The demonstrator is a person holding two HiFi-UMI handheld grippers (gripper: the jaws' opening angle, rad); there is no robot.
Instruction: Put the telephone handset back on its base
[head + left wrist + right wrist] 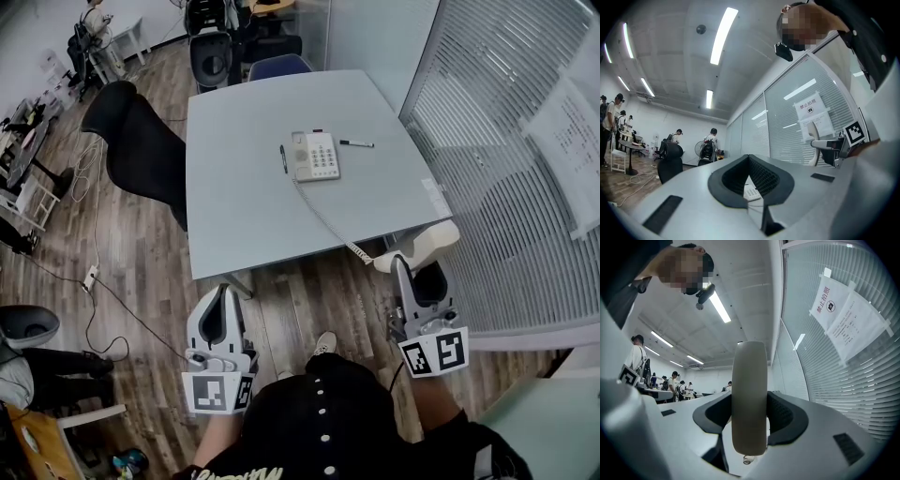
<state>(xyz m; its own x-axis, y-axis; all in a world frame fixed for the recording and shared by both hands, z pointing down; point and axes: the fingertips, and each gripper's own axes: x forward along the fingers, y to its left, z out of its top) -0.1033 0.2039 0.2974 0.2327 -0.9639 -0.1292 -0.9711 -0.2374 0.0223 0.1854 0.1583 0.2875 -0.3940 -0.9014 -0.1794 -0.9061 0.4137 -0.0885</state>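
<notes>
One telephone handset sits clamped in my right claw just off the counter, well apart from its base there; my left claw is closed, empty.

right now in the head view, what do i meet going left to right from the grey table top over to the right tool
thin black pen → white push-button telephone base → slim black marker pen → cream plastic telephone handset, gripped in the right tool
</notes>
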